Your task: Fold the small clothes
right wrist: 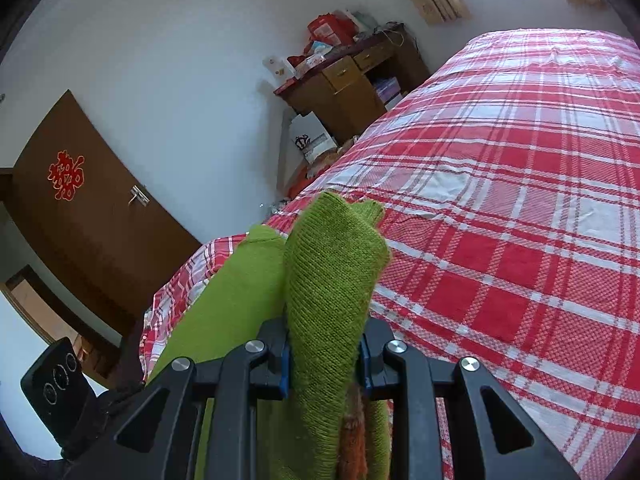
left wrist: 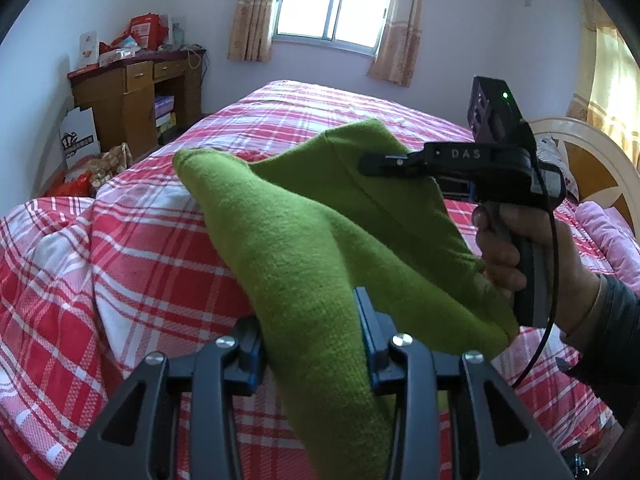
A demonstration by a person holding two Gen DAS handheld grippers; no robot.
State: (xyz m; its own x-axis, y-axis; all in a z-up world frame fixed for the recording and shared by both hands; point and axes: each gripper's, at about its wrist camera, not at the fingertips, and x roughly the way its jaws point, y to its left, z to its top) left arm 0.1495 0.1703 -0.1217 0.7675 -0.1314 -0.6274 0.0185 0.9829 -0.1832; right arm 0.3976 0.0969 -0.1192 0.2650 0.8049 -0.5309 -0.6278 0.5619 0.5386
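Bedroom around me, pale walls and a window (left wrist: 334,4) with tan curtains at the far end. Largest thing in my view is the bed (left wrist: 120,248), covered in a red, pink and white checked sheet that fills most of both camera views. Past its far left corner stands a brown wooden desk (left wrist: 136,92) piled with red packets and boxes, and my right camera also shows a dark brown door (right wrist: 80,216) with a red paper cutting on it. Above the sheet I hold 1 green knitted garment (left wrist: 304,240), lifted off the bed and stretched between my 2 grippers. My left gripper (left wrist: 316,344) is clamped on a thick fold of the knit, blue pads pressing it from both sides, and the cloth runs up and away towards the right. My right gripper (right wrist: 324,352) pinches another bunched fold of the same garment, with a bit of orange fabric showing under the green near the jaws. In the left view I see that right gripper side-on, its black finger lying across the cloth, a person's hand (left wrist: 516,248) wrapped round its handle.
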